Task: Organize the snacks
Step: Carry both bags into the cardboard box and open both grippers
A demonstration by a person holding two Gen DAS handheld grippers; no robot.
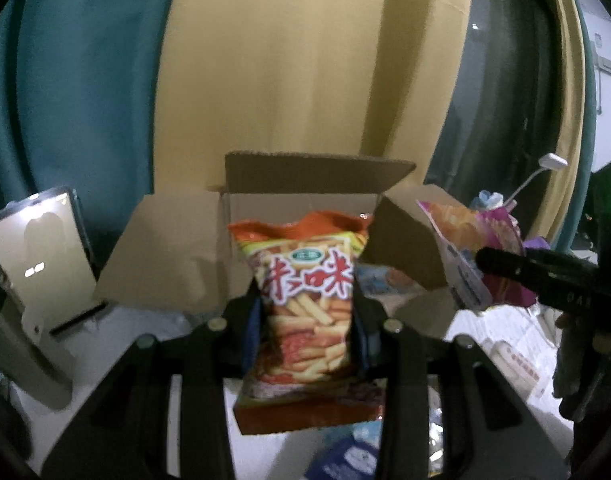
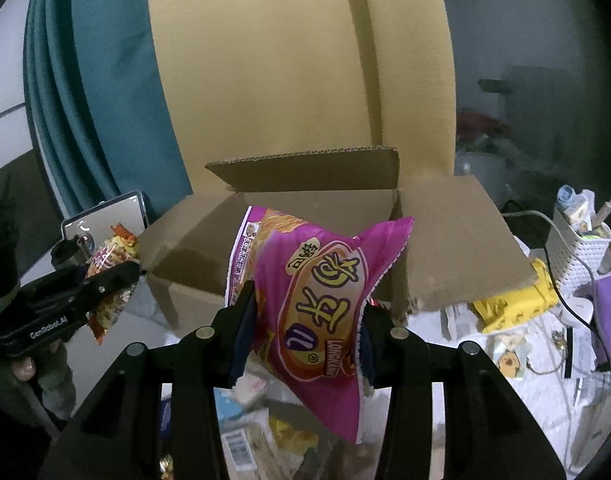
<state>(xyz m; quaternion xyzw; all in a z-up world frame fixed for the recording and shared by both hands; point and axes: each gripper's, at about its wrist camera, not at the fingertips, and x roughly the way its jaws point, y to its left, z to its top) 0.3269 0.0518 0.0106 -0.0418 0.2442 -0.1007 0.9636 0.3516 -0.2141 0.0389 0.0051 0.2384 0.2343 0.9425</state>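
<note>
Yellow and teal curtains hang behind a cluttered white table (image 2: 517, 336) with an open cardboard box (image 2: 321, 200) on it. The orange snack bag (image 1: 305, 300) is pinched upright in the left gripper (image 1: 307, 320), just short of the box. The purple snack bag (image 2: 317, 312) hangs tilted, squeezed in the right gripper (image 2: 305, 336). Either slick bag could slip, or snag a raised flap.

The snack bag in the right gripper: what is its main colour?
Magenta-pink snack bag, clearest in the right wrist view.
</note>
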